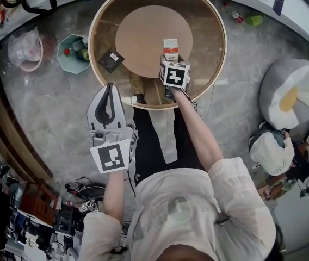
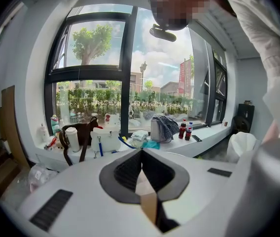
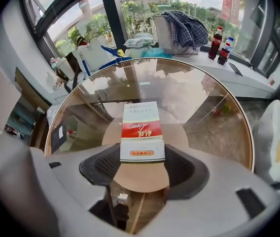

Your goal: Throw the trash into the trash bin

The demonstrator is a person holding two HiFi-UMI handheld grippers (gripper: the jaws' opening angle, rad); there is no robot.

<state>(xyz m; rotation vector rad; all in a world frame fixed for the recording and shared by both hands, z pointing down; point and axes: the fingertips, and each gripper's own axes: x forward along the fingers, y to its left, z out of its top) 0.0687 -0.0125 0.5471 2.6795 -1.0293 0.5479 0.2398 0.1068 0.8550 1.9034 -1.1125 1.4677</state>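
A pink basket (image 1: 26,50), judged to be the bin, is seen on the floor at the upper left of the head view, well apart from the bench (image 1: 91,39). Below it, the left tool (image 1: 110,88) is clenched on nothing. Near the centre, the box (image 1: 170,48) is grasped by the right tool (image 3: 142,151) at its near short end only. Carried that far by one end, it could be tipped, dropped or crushed. The box is laid flat on the glass, its long axis running up the frame, away from the person.
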